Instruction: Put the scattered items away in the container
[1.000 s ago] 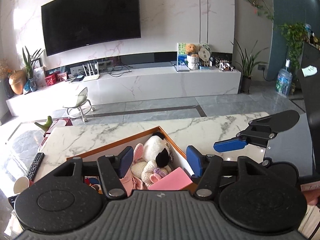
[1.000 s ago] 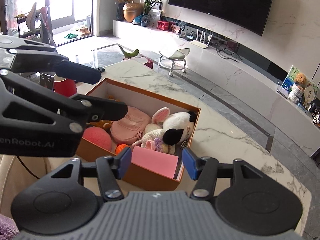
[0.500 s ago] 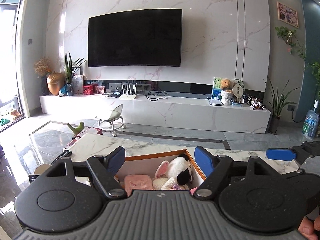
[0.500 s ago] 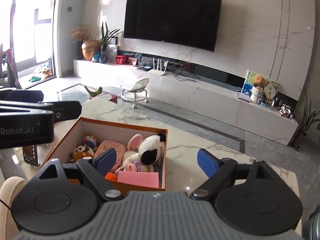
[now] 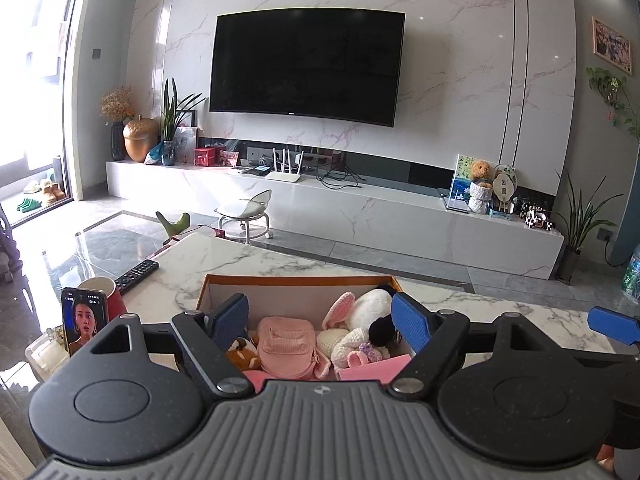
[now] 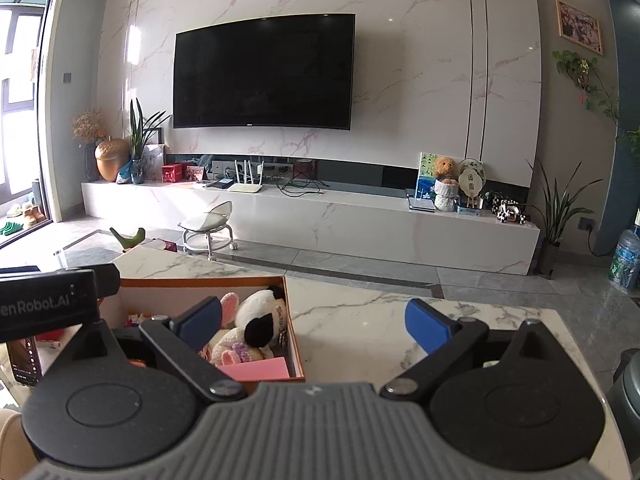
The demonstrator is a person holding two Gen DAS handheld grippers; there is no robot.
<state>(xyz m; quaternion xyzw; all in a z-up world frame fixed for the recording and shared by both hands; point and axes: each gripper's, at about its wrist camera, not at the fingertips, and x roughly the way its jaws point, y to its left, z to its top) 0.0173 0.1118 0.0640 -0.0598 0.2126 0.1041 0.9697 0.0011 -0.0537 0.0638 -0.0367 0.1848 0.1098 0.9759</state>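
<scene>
An orange-rimmed cardboard box stands on the marble table. Inside it lie a pink backpack, a white plush with a black ear, a brown plush and a pink card. My left gripper hovers over the box's near edge, its jaws opening, nothing between the pads. To the right of the box, my right gripper is above its near right corner, jaws opening and empty. The plush and card show there too.
A phone with a lit screen leans by a red cup at the table's left end, beside a remote. Bare marble stretches right of the box. Beyond the table are a small stool and a TV wall.
Both grippers' jaws have spread much wider. Both views have rolled back to level and drawn away from the box, which now sits lower and smaller in each.
</scene>
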